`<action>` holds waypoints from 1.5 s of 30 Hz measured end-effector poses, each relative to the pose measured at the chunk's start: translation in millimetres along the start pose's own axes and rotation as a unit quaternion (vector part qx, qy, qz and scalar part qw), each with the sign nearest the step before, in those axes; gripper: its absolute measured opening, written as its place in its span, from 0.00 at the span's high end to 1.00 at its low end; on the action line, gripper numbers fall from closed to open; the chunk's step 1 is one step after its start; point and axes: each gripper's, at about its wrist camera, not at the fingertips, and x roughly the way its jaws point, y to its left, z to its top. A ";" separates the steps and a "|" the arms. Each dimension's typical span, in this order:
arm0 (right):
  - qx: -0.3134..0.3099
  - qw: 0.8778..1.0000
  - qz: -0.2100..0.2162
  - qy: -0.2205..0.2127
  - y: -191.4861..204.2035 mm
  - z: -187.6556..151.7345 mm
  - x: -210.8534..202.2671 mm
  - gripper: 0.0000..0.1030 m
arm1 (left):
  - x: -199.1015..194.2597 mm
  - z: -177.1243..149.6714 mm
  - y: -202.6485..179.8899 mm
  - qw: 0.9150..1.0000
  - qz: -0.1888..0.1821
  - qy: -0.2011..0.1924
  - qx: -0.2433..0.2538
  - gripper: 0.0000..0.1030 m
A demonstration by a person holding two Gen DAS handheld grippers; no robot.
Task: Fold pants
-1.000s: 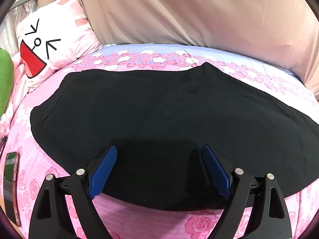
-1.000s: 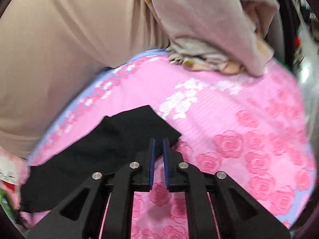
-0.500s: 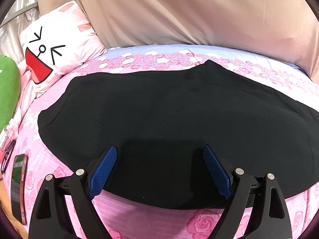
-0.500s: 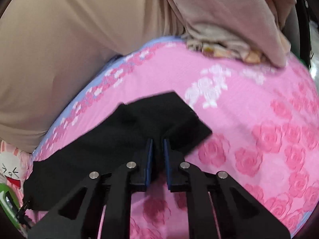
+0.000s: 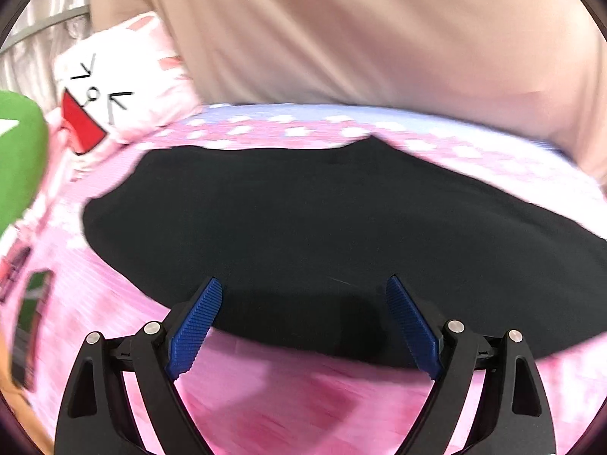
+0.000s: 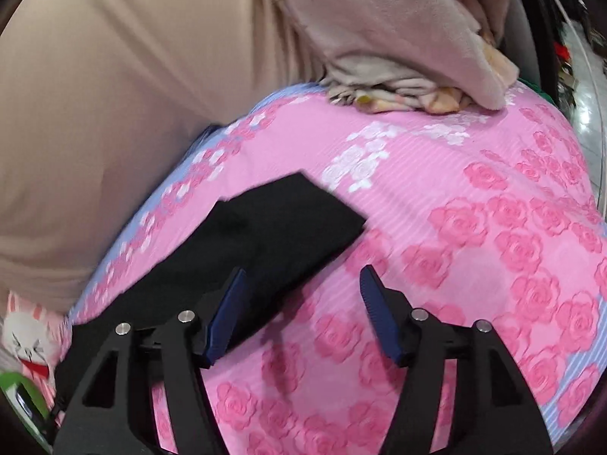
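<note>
Black pants (image 5: 303, 227) lie flat across a pink rose-print bed sheet (image 5: 288, 398), filling the middle of the left wrist view. My left gripper (image 5: 303, 284) is open and empty, hovering over the near edge of the pants. In the right wrist view the leg end of the pants (image 6: 273, 227) lies flat on the sheet (image 6: 493, 246). My right gripper (image 6: 303, 276) is open and empty, with its left finger over the cloth's edge and its right finger over bare sheet.
A white cartoon-face pillow (image 5: 114, 87) and a green plush (image 5: 19, 159) sit at the left. A phone (image 5: 34, 303) lies at the bed's left edge. A beige curtain (image 5: 360, 30) hangs behind. A pile of beige blankets (image 6: 398, 38) sits at the far end.
My right gripper was shut on the pants' leg end; it has opened and the cloth lies flat. My left gripper stayed open and the view shifted slightly right.
</note>
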 end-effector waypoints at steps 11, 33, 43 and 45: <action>0.061 0.995 0.060 0.049 -3.2 22.4 50.7 0.77 | -5.4 -9.0 -65.8 0.996 -0.052 0.007 0.068 0.16; -0.301 0.937 0.141 0.107 320.2 -130.1 93.6 0.90 | -6.0 -7.9 -40.2 0.994 -0.112 0.008 -0.001 0.16; -0.345 0.917 0.167 0.115 363.9 -136.9 68.4 0.66 | -4.5 -5.5 -31.7 0.989 -0.143 0.013 -0.022 0.16; -0.358 0.911 0.143 0.144 362.1 -159.4 86.7 0.61 | -4.6 -5.4 -30.6 0.989 -0.145 0.014 -0.026 0.16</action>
